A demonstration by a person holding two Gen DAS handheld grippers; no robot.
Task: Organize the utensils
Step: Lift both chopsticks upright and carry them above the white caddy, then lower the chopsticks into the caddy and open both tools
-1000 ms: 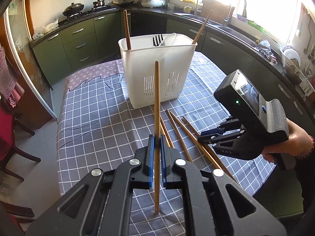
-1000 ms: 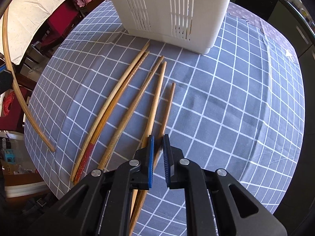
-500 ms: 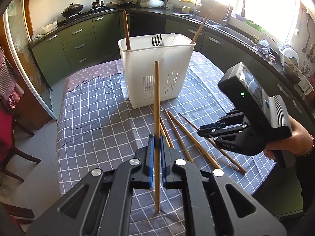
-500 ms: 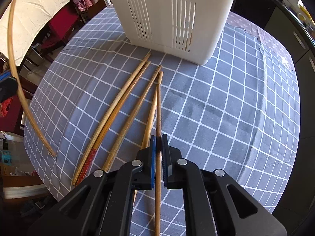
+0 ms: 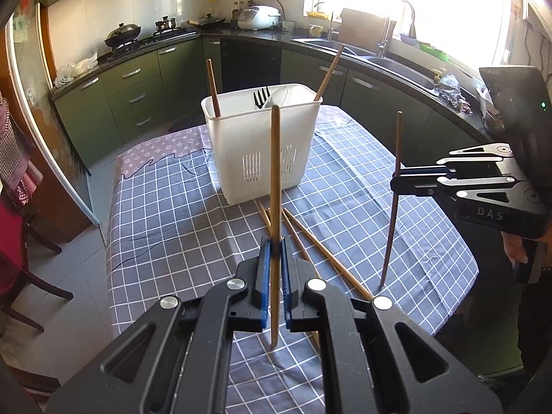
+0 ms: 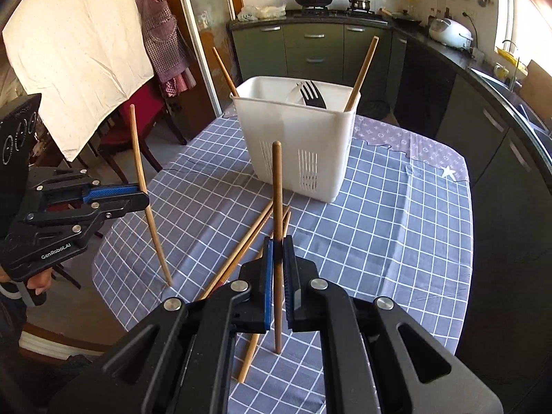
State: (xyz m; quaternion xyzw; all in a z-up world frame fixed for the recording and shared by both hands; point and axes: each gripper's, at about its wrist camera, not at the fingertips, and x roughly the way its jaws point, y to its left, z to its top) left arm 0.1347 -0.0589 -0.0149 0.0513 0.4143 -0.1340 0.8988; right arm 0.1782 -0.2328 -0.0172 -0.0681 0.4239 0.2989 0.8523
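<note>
Two grippers, each clamped on one upright chopstick.
Left gripper point(image 5: 275, 245) pinching light chopstick point(image 5: 275, 158); right gripper point(image 6: 278, 252) pinching darker chopstick point(image 6: 277, 186); white caddy point(image 5: 262, 145) at 12 o'clock.

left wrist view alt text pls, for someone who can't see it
The left gripper clamps a light wooden chopstick upright before a white plastic utensil caddy on a grey checked tablecloth; at right, the right gripper holds a darker chopstick.
</note>
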